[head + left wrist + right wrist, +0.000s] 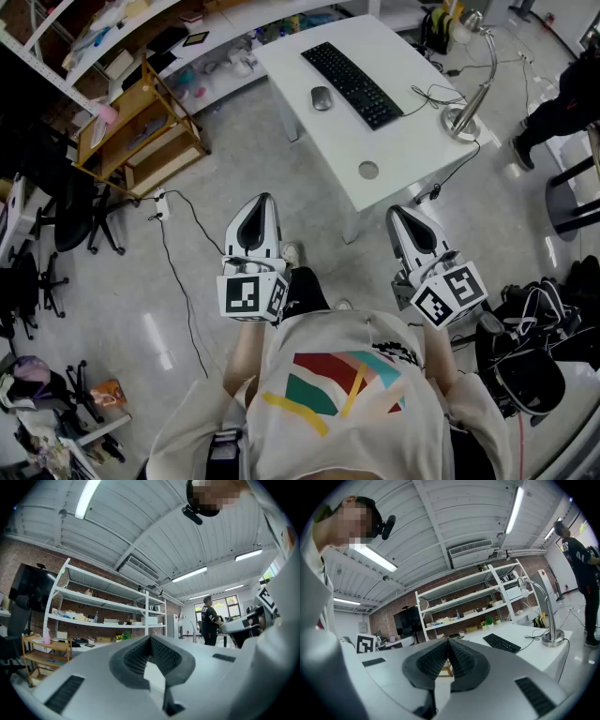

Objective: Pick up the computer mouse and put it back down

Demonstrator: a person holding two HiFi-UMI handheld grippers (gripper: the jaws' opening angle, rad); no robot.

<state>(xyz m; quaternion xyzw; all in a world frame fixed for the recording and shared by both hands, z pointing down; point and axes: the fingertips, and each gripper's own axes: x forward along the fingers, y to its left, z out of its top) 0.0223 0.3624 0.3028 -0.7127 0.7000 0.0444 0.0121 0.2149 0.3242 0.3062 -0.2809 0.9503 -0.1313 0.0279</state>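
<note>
The grey computer mouse (pixel 322 97) lies on the white table (pixel 403 150), just left of a black keyboard (pixel 352 84). Both grippers are held close to the person's body, well short of the table and level. My left gripper (pixel 255 203) is shut, its ribbed pads meeting at the tips (pixel 151 638) with nothing between them. My right gripper (pixel 399 216) is also shut and empty (pixel 447 641). In the right gripper view the keyboard (pixel 501 643) shows on the table, while the mouse is not visible there.
A silver desk lamp (pixel 466 112) with its cable stands at the table's right end, and a round grommet (pixel 368 170) sits near the front edge. Wooden shelves (pixel 141 122) and office chairs (pixel 56 225) stand to the left. A cable (pixel 183 281) runs across the floor. Another person (pixel 562 103) stands at the right.
</note>
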